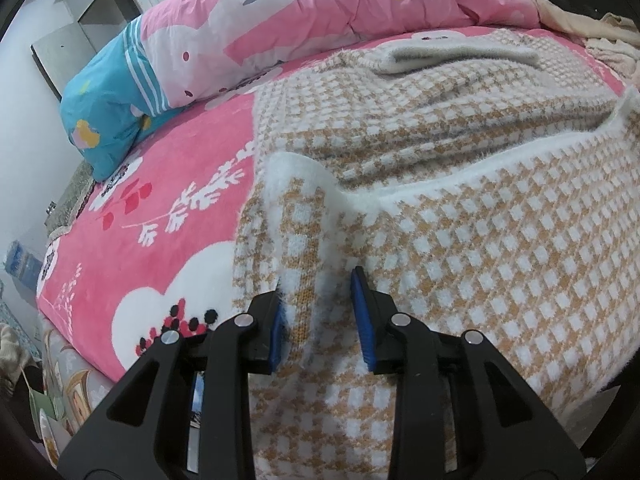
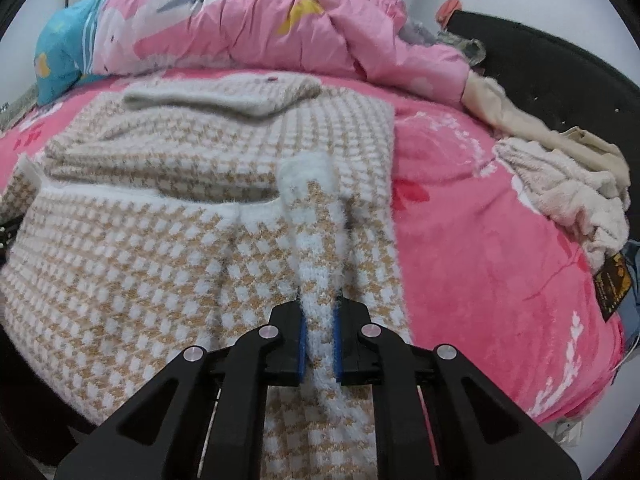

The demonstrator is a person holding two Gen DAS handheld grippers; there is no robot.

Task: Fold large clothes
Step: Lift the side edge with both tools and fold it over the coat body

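Note:
A fuzzy tan-and-white checked sweater (image 1: 460,220) lies on the pink bed, its lower part folded up over the body; it also shows in the right wrist view (image 2: 160,240). My left gripper (image 1: 320,304) stands over the sweater's left corner, its jaws parted with a ridge of the white-trimmed hem (image 1: 304,200) between the blue pads. My right gripper (image 2: 319,320) is shut on a ridge of the sweater's right hem corner (image 2: 316,216), the fabric pinched between the pads.
A pink and blue cartoon quilt (image 1: 280,32) is bunched along the far side of the bed (image 1: 160,208). Cream clothes (image 2: 560,188) are piled at the right beside a black headboard (image 2: 560,80). The bed's front edge is under both grippers.

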